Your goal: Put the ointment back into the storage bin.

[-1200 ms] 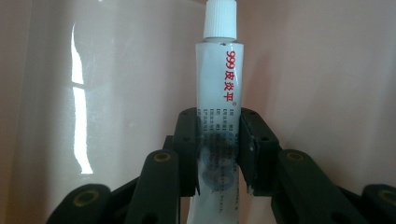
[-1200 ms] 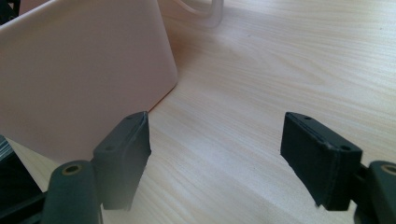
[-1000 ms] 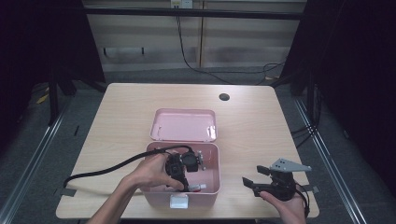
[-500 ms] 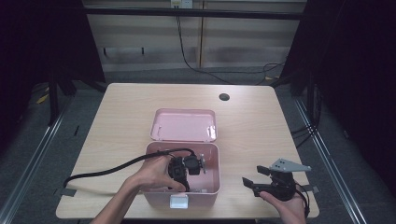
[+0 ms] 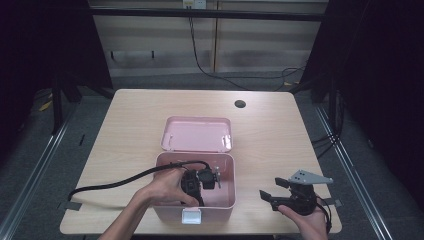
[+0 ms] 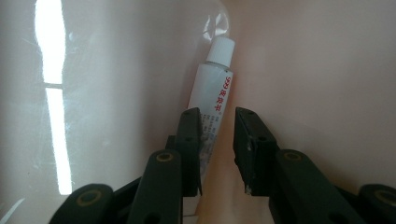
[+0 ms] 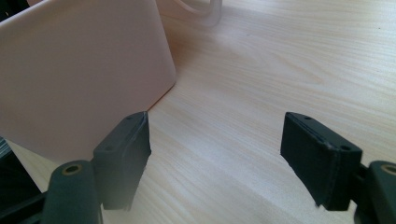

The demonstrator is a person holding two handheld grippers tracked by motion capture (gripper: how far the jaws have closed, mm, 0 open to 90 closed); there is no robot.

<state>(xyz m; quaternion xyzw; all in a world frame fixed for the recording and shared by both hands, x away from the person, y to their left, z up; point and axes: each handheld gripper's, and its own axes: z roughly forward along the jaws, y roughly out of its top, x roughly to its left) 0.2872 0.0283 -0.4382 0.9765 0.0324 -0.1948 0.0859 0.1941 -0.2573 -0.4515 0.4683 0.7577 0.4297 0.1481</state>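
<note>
Tube hemmed by box walls.

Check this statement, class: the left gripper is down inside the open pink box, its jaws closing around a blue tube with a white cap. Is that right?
One detail is wrong. The left gripper view shows the tube is white, not blue. The left gripper, pink box and white cap stand as stated.

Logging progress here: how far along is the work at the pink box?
Done: the pink box stands with its lid open. In hand: the left gripper is inside, jaws astride the white tube, not closed. Left: gripping the tube. The right gripper waits open.
</note>
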